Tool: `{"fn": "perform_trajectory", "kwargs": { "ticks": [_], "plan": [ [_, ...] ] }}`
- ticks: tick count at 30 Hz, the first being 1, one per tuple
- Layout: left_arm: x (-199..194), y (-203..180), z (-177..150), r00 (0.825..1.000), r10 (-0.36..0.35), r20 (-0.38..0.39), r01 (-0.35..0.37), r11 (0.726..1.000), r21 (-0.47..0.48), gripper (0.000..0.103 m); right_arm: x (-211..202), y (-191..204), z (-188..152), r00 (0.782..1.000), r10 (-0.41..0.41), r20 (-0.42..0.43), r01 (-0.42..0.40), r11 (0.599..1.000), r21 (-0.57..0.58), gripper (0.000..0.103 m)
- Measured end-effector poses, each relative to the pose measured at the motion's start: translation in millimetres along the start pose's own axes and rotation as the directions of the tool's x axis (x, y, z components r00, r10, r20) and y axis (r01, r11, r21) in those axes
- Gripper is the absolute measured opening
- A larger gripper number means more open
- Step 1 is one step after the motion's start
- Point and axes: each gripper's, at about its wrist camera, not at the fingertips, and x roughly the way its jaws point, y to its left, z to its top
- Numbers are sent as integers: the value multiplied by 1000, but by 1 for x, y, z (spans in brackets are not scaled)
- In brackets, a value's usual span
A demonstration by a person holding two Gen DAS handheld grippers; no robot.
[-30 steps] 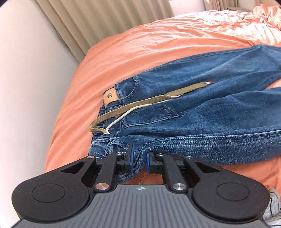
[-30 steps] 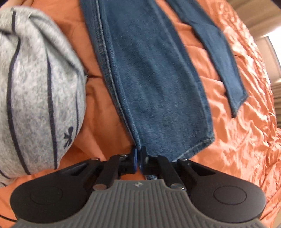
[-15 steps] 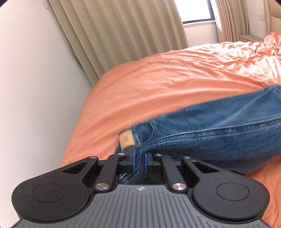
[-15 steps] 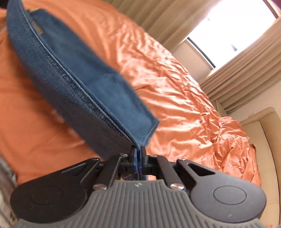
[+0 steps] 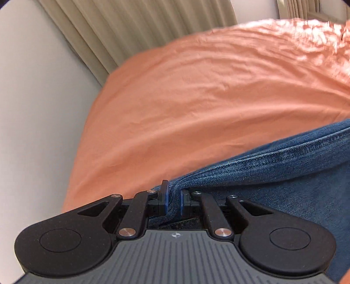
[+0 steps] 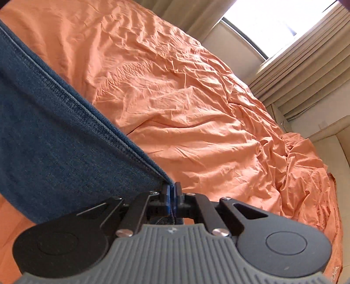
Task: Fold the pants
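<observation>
The pants are blue denim jeans (image 5: 273,174). My left gripper (image 5: 174,197) is shut on a thick fold of the jeans near the waist, and the denim stretches off to the right, lifted above the bed. My right gripper (image 6: 171,194) is shut on the seamed edge of a jeans leg (image 6: 54,131), which hangs taut to the left. The waistband, belt and leg hems are out of view.
An orange bedsheet (image 5: 207,91) covers the bed (image 6: 207,109), smooth on the left side and wrinkled toward the far right. A white wall (image 5: 39,109) and beige curtains (image 5: 131,26) lie beyond the bed's left edge. A window (image 6: 269,19) and a beige chair (image 6: 332,139) stand at the right.
Both grippers have lifted and swung forward over the bed, carrying the jeans. The waistband, belt and grey striped garment have left view.
</observation>
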Motion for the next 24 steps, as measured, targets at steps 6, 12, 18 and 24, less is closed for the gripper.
{"fn": "perform_trajectory", "kwargs": {
  "ticks": [6, 12, 18, 24],
  "plan": [
    [68, -15, 0, 996, -14, -92, 17, 999, 42, 10, 76, 17, 16, 998, 11, -65, -12, 1000, -14, 0],
    [103, -23, -2, 993, -30, -114, 35, 999, 42, 11, 109, 27, 17, 993, 47, -111, -49, 999, -18, 0],
    [95, -28, -4, 995, 21, -95, -8, 991, 131, 62, 106, 26, 18, 993, 22, -114, -17, 999, 42, 5],
    [57, -6, 9, 1000, 14, -24, -12, 995, 96, 85, 61, 19, 15, 997, -1, -71, 14, 982, 189, 38]
  ]
}}
